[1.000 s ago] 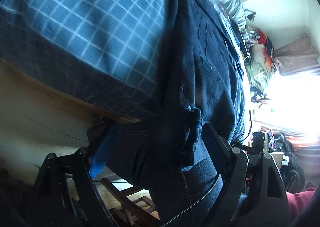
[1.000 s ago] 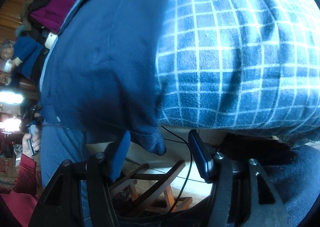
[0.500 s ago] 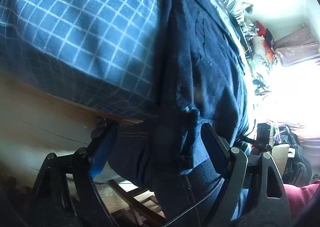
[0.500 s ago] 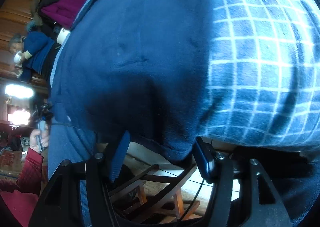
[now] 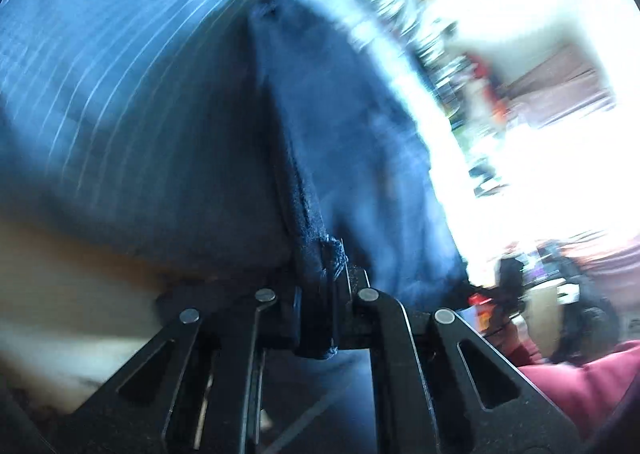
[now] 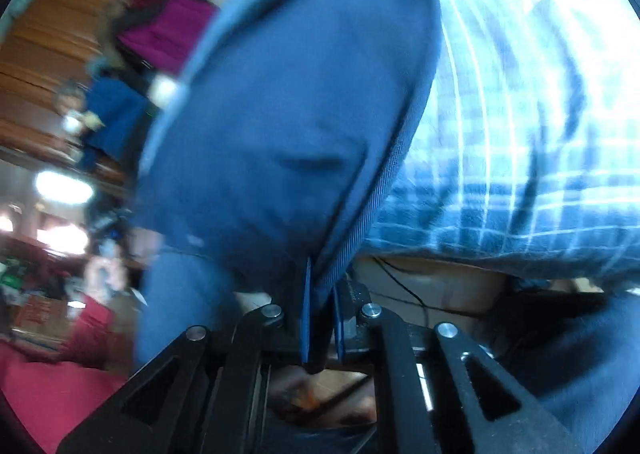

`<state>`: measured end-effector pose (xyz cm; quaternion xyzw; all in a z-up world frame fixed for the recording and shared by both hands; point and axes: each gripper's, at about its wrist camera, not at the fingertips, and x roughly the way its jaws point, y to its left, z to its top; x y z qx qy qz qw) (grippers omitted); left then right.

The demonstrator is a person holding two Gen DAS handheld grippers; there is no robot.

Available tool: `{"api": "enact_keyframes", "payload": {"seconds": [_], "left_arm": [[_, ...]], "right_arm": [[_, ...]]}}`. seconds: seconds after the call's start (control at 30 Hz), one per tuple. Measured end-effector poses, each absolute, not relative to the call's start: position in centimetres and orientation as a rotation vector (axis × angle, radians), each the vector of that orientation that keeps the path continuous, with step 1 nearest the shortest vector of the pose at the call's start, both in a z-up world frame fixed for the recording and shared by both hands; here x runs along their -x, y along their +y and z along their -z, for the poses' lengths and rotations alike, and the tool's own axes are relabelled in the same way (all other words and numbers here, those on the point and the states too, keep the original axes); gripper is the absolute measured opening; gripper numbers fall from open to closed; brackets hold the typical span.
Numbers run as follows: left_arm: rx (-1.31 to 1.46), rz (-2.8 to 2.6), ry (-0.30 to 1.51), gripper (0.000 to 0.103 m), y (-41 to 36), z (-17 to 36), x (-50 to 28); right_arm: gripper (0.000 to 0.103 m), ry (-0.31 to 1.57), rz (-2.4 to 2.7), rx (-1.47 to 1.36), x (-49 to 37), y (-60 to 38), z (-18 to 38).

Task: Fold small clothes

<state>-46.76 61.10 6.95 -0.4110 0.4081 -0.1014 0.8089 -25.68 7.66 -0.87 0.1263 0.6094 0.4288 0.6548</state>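
Left wrist view, heavily motion-blurred. Left tongs at lower centre of the frame, jaws drawn narrow and clamped on a thick dark edge of the navy garment. The pinched cloth bunches up between the fingers and runs from there toward upper centre as a dark seam-like ridge. The garment fills the middle of the frame. To its left, covering the upper left, lies the blue checked sheet, its white lines smeared into arcs. Under the sheet, at lower left, a pale wooden edge, probably a bed frame, though too blurred to be sure. Right side of the frame blown out by bright light; cluttered room items there unreadable. Red sleeve at lower right corner.

Right wrist view, also blurred. Right tongs at lower centre, jaws nearly together, blue pads gripping a hemmed corner of the navy garment. The cloth rises from the grip and spreads across the centre and upper centre of the frame, a ribbed hem running along its right edge. Blue checked sheet takes up the right half, touching the garment's right edge. Upper left: wooden panelling and a purple cloth. Lower left: red fabric.
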Motion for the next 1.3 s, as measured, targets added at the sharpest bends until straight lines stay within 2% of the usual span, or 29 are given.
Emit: {"api": "enact_keyframes", "payload": {"seconds": [0.17,0.43,0.67,0.87,0.9,0.93,1.0,1.03,1.07,1.13,1.23,1.3], "left_arm": [[0.93,0.291,0.674,0.009,62.4,-11.9,45.2],[0.937,0.25,0.516,0.01,64.2,-16.8,37.3],[0.948,0.206,0.513,0.011,67.6,-16.7,27.5],[0.929,0.134,0.609,0.014,69.9,-12.8,17.6],[0.921,0.103,0.641,0.02,70.3,-11.3,15.7],[0.904,0.054,0.697,0.032,70.8,-8.9,13.6],[0.897,-0.075,0.839,0.051,71.5,-4.1,11.0],[0.904,-0.121,0.914,0.049,71.6,-1.6,10.2],[0.892,-0.113,0.911,0.048,71.5,-0.7,9.9],[0.857,-0.095,0.89,0.059,71.1,-1.3,9.9],[0.84,-0.07,0.822,0.07,71.0,-3.3,10.8],[0.822,-0.075,0.785,0.073,71.1,-4.4,11.6]], "right_arm": [[0.011,1.238,-1.054,-0.505,24.0,6.2,-5.0],[0.011,1.057,-1.064,-0.673,16.9,5.8,-11.1],[0.011,1.011,-1.039,-0.655,5.3,11.1,-14.5],[0.011,1.076,-0.995,-0.582,-5.8,16.1,-12.2],[0.012,1.093,-0.974,-0.573,-7.5,16.7,-11.3],[0.012,1.111,-0.958,-0.559,-9.3,17.5,-10.0],[0.022,1.16,-0.912,-0.516,-12.2,18.5,-7.0],[0.026,1.192,-0.86,-0.489,-13.3,18.8,-5.1],[0.028,1.212,-0.818,-0.463,-14.0,19.1,-4.0],[0.03,1.241,-0.787,-0.454,-14.8,19.1,-1.9],[0.043,1.237,-0.773,-0.387,-14.6,19.4,-0.6],[0.047,1.219,-0.761,-0.36,-14.7,19.7,-0.2]]}}
